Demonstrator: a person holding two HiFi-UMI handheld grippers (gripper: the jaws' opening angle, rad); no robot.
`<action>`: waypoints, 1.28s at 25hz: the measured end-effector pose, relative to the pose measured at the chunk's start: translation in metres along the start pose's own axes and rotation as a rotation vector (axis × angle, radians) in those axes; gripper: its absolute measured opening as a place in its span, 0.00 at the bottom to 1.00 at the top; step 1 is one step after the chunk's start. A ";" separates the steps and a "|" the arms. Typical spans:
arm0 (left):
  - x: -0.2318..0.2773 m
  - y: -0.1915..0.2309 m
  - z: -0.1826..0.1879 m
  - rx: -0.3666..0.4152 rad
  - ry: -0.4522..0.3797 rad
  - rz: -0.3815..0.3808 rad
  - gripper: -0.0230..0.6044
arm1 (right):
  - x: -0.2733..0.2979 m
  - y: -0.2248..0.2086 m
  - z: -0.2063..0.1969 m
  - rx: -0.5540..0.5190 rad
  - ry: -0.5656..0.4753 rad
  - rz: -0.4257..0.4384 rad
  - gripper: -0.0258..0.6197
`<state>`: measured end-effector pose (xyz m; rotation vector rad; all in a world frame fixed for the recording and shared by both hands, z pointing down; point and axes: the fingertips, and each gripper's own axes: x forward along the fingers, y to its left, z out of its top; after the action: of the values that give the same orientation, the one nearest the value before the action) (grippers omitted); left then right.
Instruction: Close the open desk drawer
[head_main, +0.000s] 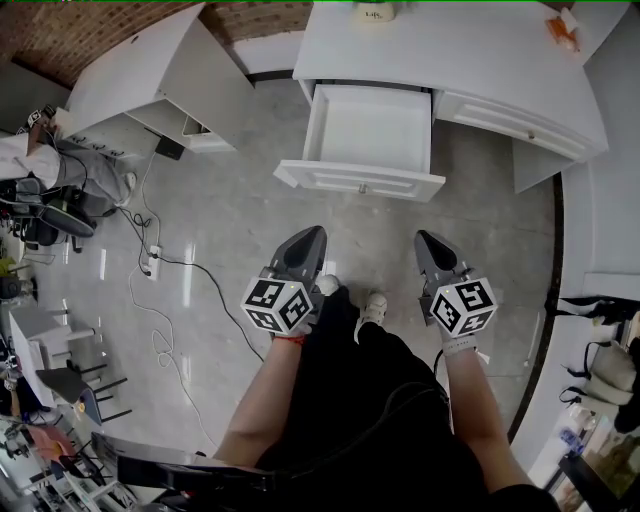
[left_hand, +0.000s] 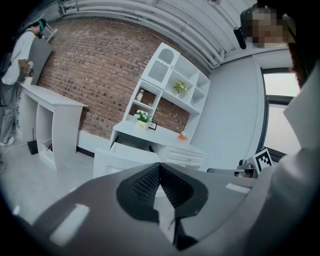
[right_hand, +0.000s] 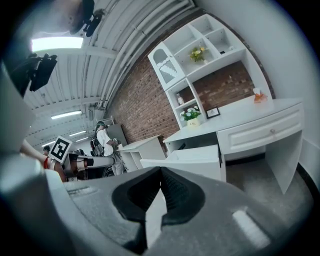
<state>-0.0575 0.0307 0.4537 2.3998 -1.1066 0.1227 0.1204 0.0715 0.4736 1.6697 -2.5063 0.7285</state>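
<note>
Grey glossy floor lies below the person, whose pale shoes stand between the two tools. Nearest, the left hand-held gripper has its jaws pressed together on nothing, and the right hand-held gripper is likewise pinched closed and empty; both point toward the desk, well apart from it. Beyond them the drawer stands pulled out of the white desk's left side, bare inside, its front panel toward the person. Farther on, the tabletop carries a small flower pot and an orange thing. Behind the desk runs a brick wall
</note>
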 end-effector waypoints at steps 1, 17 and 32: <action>0.002 0.002 0.000 -0.001 0.003 0.001 0.04 | 0.002 -0.001 0.000 0.004 0.002 -0.002 0.04; 0.087 0.026 -0.003 -0.020 0.116 -0.090 0.04 | 0.061 -0.027 0.009 0.057 0.054 -0.071 0.04; 0.148 0.056 -0.019 0.130 0.284 -0.175 0.04 | 0.156 -0.025 -0.002 0.081 0.146 -0.101 0.04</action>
<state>0.0022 -0.0931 0.5333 2.4831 -0.7778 0.4735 0.0765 -0.0697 0.5290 1.6865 -2.3055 0.9175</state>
